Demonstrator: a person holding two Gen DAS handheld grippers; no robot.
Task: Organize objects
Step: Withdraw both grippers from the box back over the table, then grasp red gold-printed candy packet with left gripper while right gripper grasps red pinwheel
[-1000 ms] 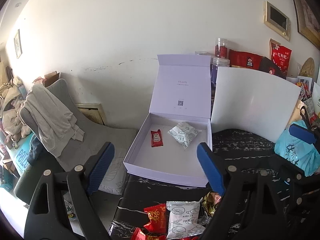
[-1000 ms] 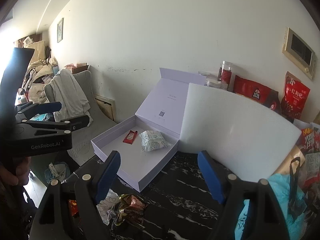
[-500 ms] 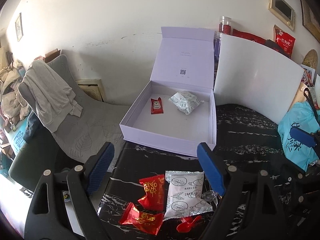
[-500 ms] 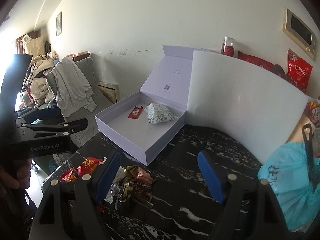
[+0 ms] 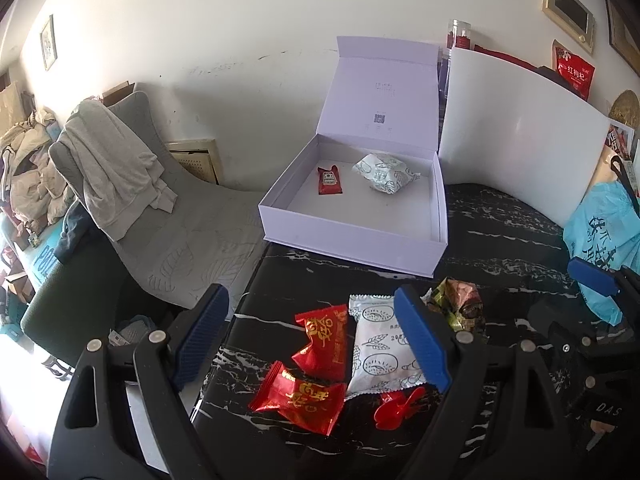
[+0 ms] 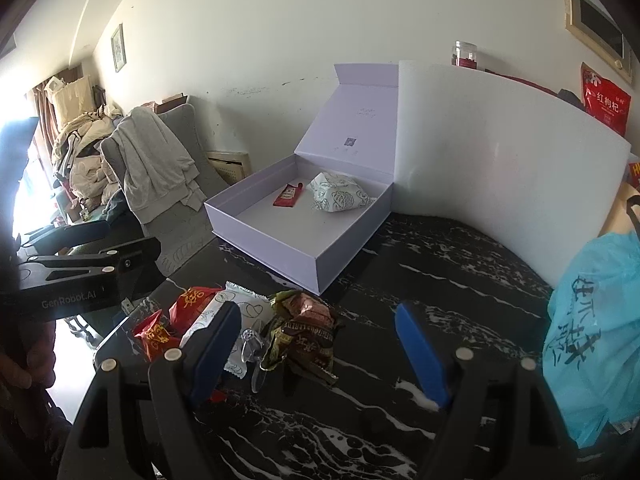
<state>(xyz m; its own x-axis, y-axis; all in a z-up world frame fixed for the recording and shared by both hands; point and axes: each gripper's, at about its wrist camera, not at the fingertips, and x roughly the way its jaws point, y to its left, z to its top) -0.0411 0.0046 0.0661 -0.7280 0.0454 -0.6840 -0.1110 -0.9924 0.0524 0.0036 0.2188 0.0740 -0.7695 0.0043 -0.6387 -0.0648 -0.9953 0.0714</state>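
An open lavender box stands on the black marble table with its lid upright. Inside lie a red sachet and a white patterned packet. Nearer, a heap of snacks lies on the table: two red packets, a white packet, a brown wrapper and a red clip. My left gripper is open above the heap. My right gripper is open and empty, just right of the heap.
A white foam board stands behind the table. A light blue plastic bag lies at the right. A grey chair with a jumper stands left of the table. Red bags and a jar sit behind the board.
Both grippers have pulled back from the box and tilted down, so the snack heap at the table's near edge now fills the lower view. Both stay open.
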